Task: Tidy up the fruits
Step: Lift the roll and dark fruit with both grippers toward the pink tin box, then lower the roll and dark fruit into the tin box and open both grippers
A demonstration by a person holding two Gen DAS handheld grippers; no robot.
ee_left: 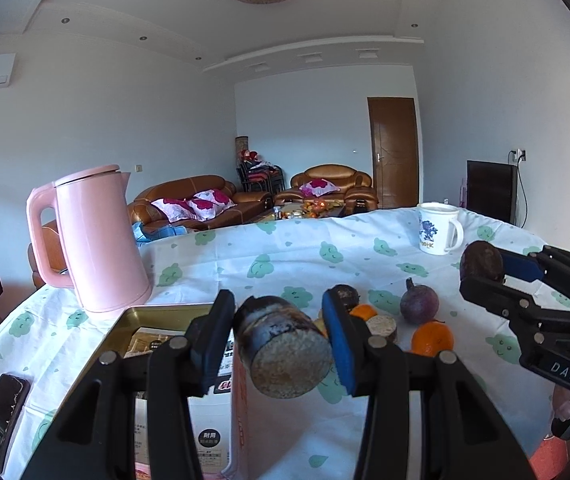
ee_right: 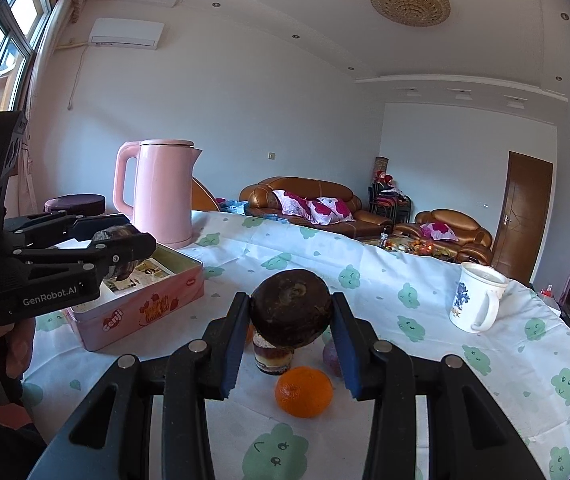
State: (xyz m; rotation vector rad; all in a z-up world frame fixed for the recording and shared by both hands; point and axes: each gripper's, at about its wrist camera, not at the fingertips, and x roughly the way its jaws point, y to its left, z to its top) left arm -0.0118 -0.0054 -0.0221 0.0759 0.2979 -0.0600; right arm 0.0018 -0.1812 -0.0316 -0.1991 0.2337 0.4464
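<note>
My left gripper (ee_left: 279, 308) is shut on a dark-skinned cut chunk (ee_left: 285, 348) with a pale fibrous end, held above the near edge of the open pink tin (ee_left: 153, 314). The right wrist view shows that left gripper (ee_right: 125, 248) over the tin (ee_right: 141, 312). My right gripper (ee_right: 291, 304) is shut on a dark brown round fruit (ee_right: 291, 314), lifted above the tablecloth. Below it lie an orange (ee_right: 304, 392), an upright cut chunk (ee_right: 273, 356) and a purple fruit (ee_right: 333, 354). In the left wrist view the right gripper (ee_left: 481, 276) hovers at the right.
A pink kettle (ee_left: 93, 240) stands behind the tin at the left. A white mug (ee_left: 439, 230) sits at the far right of the table. A phone (ee_left: 1, 412) lies near the left table edge. More fruit (ee_left: 419, 306) and a second orange (ee_left: 364, 312) lie mid-table.
</note>
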